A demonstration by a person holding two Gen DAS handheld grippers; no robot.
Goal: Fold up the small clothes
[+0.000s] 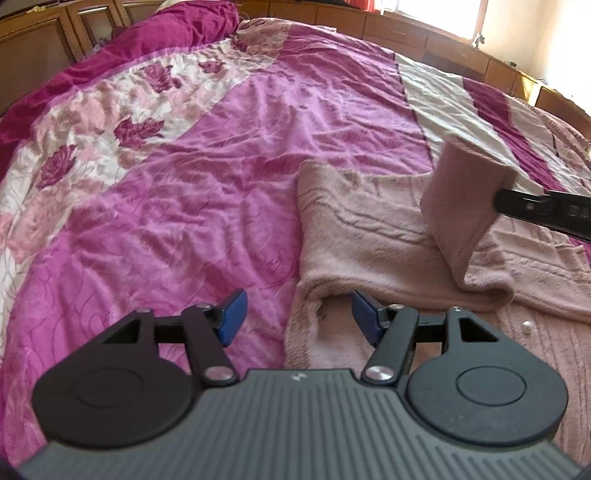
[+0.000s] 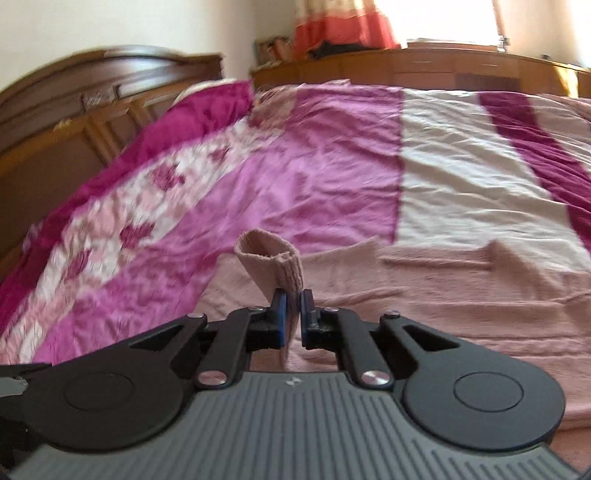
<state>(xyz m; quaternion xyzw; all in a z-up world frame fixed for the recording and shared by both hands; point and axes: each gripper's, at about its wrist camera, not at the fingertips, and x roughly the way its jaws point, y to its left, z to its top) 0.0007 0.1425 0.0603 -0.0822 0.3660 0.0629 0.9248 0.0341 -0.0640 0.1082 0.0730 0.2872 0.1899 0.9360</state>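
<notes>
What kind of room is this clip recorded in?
A bedroom, almost certainly: a wide bed under a pink and magenta bedspread, a carved wooden headboard against the wall, and a curtained window above low wooden cabinets.

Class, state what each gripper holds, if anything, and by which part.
Right gripper: shut on the pink knit garment, pinching its sleeve cuff. Left gripper: open, holding nothing.

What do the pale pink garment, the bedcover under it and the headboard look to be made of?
Pale pink garment: soft knit, probably wool or acrylic; fuzzy matte nap, ribbed cuff pinched in the right gripper.
Bedcover: thin woven fabric, possibly satin-like; slight sheen, fine creases, printed roses.
Headboard: wood, seemingly varnished; brown, carved panels, glossy.
</notes>
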